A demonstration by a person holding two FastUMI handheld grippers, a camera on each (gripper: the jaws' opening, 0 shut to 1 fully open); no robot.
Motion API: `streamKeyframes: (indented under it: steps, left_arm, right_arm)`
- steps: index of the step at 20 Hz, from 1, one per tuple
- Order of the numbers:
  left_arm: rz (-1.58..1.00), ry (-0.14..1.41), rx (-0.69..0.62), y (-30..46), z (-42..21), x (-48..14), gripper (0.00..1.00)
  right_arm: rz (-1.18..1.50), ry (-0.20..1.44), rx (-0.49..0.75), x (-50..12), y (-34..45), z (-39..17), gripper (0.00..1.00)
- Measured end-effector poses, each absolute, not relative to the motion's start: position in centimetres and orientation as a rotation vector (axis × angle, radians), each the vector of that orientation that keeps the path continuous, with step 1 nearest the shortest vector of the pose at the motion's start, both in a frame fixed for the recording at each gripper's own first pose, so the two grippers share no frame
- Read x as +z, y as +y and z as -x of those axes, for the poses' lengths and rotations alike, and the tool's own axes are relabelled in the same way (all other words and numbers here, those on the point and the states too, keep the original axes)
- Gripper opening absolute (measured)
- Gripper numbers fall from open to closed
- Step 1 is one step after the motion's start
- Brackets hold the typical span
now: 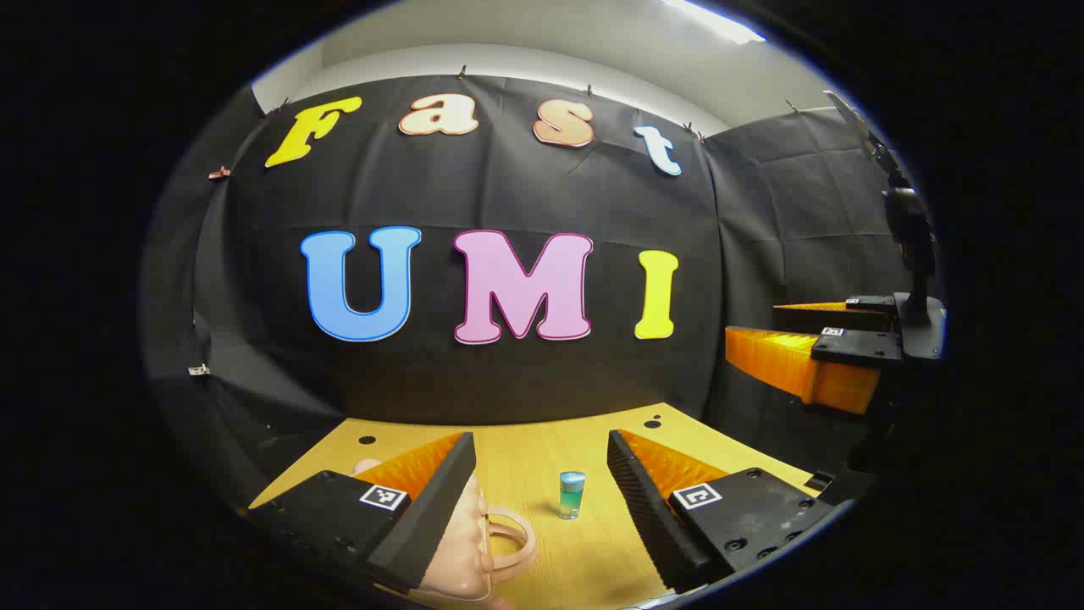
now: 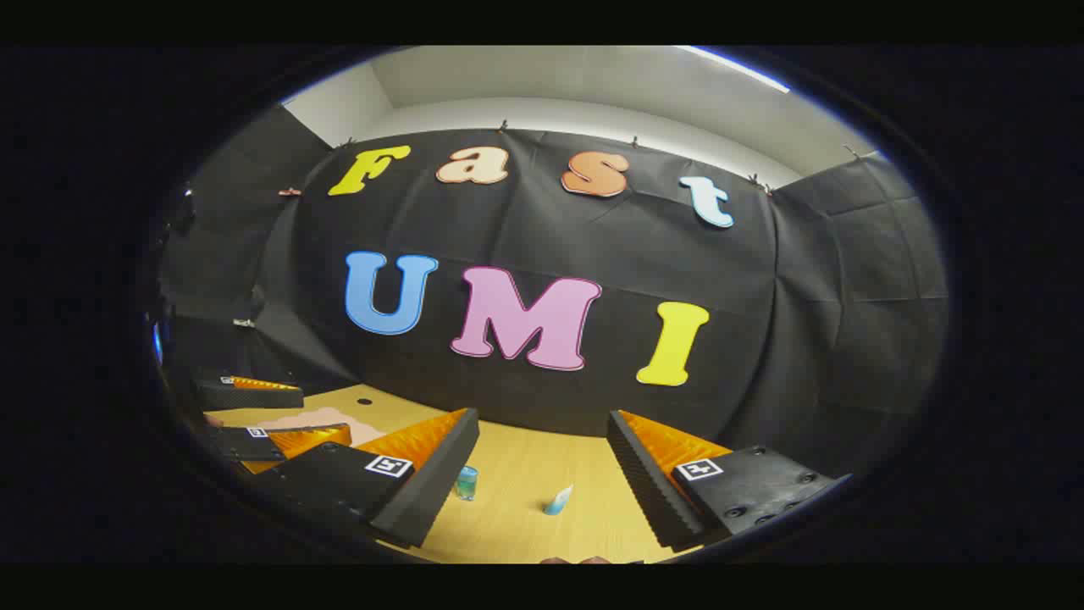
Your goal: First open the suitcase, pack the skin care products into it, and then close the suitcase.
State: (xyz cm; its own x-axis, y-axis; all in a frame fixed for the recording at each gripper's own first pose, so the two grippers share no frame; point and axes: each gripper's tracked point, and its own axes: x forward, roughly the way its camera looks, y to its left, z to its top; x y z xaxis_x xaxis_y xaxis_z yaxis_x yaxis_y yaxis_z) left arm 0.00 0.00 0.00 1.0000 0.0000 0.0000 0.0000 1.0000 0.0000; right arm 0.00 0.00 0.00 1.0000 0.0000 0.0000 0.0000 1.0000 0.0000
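Left claw [image 1: 542,500] wide open, empty, above pink suitcase [image 1: 461,551]; right claw [image 2: 544,474] likewise; bottle [image 1: 572,495] label unreadable.

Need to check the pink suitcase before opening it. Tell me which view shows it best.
Left gripper view: the pink suitcase, handle included, lies close below the left gripper. In the right gripper view the suitcase is a far sliver.
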Motion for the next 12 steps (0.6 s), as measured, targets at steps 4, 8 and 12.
streamKeyframes:
  steps: [4, 8, 12]
  left_arm:
    - [-0.002, 0.005, -0.003, 0.0, -0.5, -0.2, 0.98]
    - [0.0, -0.003, 0.004, 0.4, -0.6, 0.1, 0.98]
    - [0.004, -0.009, 0.019, 1.0, -1.1, 0.3, 0.98]
  right_arm:
    - [-0.003, 0.007, -0.011, -0.4, -0.3, -0.4, 0.96]
    - [-0.005, -0.003, -0.014, -0.3, -0.1, -0.7, 0.96]
    - [0.004, -0.003, -0.014, -0.4, 0.2, -1.0, 0.96]
